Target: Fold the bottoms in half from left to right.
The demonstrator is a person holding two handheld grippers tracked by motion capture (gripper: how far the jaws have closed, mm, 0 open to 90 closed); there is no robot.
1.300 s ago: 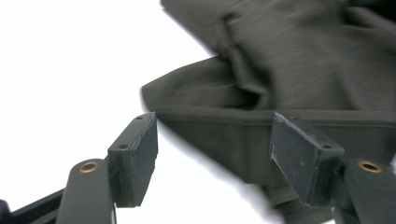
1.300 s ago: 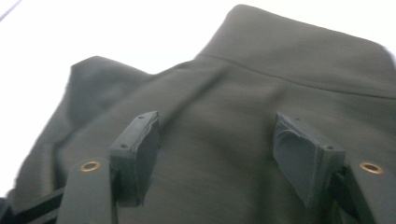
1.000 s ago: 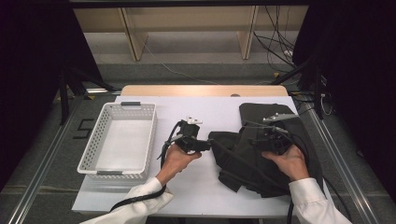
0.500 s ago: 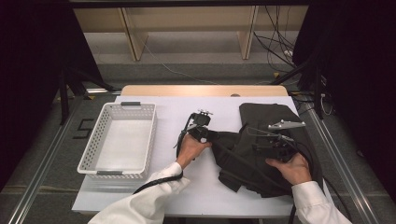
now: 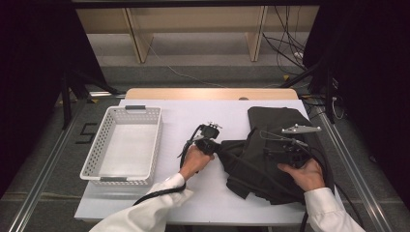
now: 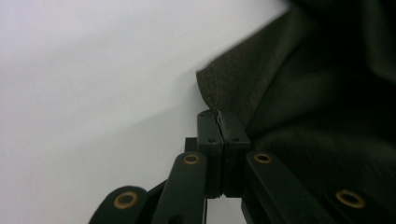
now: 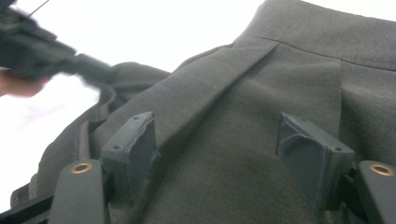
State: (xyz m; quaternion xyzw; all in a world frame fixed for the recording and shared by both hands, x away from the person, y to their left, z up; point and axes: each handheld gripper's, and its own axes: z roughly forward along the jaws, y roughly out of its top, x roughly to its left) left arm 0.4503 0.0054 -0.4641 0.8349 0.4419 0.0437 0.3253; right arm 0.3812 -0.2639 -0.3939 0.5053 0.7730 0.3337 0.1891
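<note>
left tongs (image 6: 218,122) pinch garment (image 5: 270,159) edge to lift it | right tongs (image 7: 224,154) spread, bracing cloth on tabletop (image 5: 193,111)

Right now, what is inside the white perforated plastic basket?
The white perforated plastic basket holds nothing visible; its pale floor shows bare in the high view. A strip just inside its near wall is covered.

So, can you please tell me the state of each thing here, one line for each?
Left gripper: jaws just closed, shut at the corner of the garment; whether cloth is pinched cannot be told.
Right gripper: open, jaws wide apart over the garment.
Dark garment: crumpled, lying on the table.
White basket: upright, empty.
Table: covered in white.
</note>
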